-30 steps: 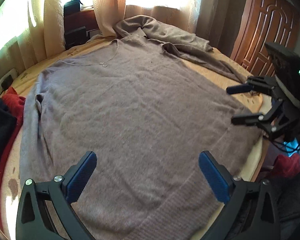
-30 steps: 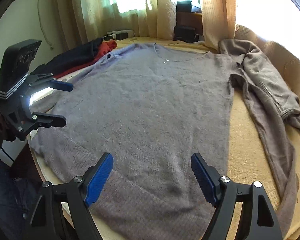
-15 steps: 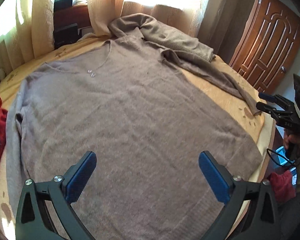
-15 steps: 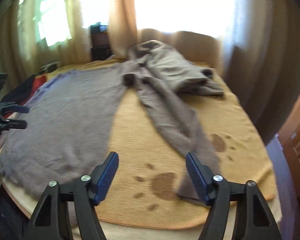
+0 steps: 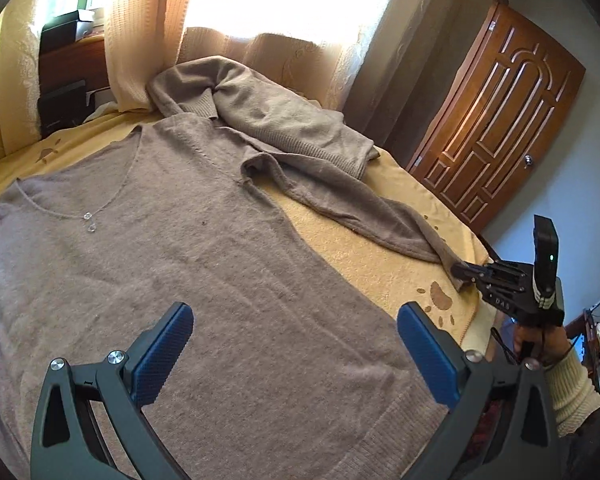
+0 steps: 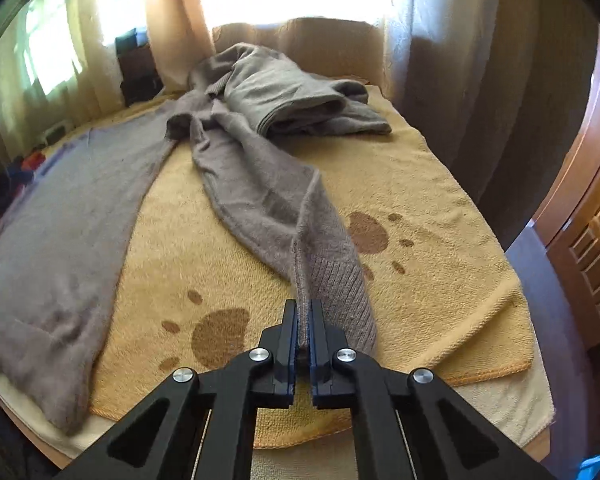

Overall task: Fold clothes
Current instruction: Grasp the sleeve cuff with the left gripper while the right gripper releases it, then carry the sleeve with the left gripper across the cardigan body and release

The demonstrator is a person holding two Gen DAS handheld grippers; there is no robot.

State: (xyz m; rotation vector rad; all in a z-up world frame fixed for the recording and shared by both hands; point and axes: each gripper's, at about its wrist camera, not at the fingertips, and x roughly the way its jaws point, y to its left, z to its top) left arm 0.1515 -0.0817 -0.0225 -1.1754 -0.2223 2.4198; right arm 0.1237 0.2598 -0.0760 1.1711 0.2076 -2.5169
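A grey-brown sweater lies flat, front up, on a yellow blanket. Its long sleeve runs out to the right toward the table edge. My right gripper is shut on the ribbed cuff of that sleeve and lifts its edge slightly; it also shows in the left wrist view. My left gripper is open and empty, hovering over the sweater's lower body near the hem.
A second, crumpled grey-brown garment lies at the far end near the curtains. A wooden door stands to the right. The blanket has brown paw prints. Dark and red clothes lie at the far left.
My right gripper moved from the sweater's hem out to the sleeve end and shut on the cuff. My left gripper turned right and stayed open.
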